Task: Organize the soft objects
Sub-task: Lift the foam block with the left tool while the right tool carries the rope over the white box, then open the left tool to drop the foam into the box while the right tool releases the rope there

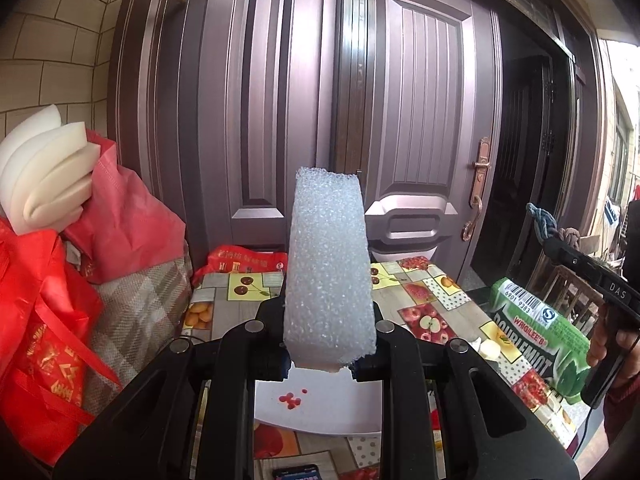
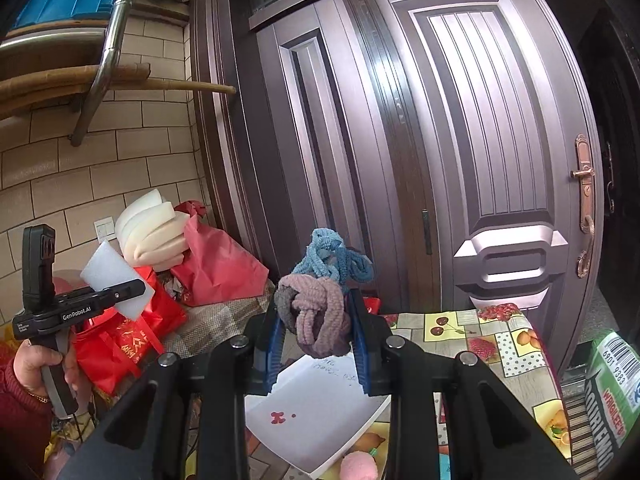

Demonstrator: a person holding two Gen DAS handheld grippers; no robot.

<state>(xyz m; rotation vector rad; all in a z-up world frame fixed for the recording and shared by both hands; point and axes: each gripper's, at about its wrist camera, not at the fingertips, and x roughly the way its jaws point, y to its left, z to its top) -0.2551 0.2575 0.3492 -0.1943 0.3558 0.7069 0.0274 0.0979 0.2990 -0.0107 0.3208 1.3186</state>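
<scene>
Left wrist view: red bags [image 1: 44, 320] left of the sheet [image 1: 320, 404], foam slabs [image 1: 48, 168] sticking out on top. Left gripper [image 1: 329, 354] clamped on the sponge [image 1: 329, 268], held above the sheet, long axis upright, running away from the jaws. Green pack [image 1: 540, 336] right of the sheet, partly cut off.

Right wrist view: right gripper [image 2: 318, 336] clamped on the rope knot [image 2: 320, 300], also above the sheet [image 2: 320, 412]; blue part sticks up past the fingers. Pink ball [image 2: 359, 466] at the sheet's near edge, cut off by the frame.

Both loads are airborne and the sheet lies straight below both, so either hand is about equally near. Target bin not visible; can't tell where the items go. Writing on the sheet unreadable.
</scene>
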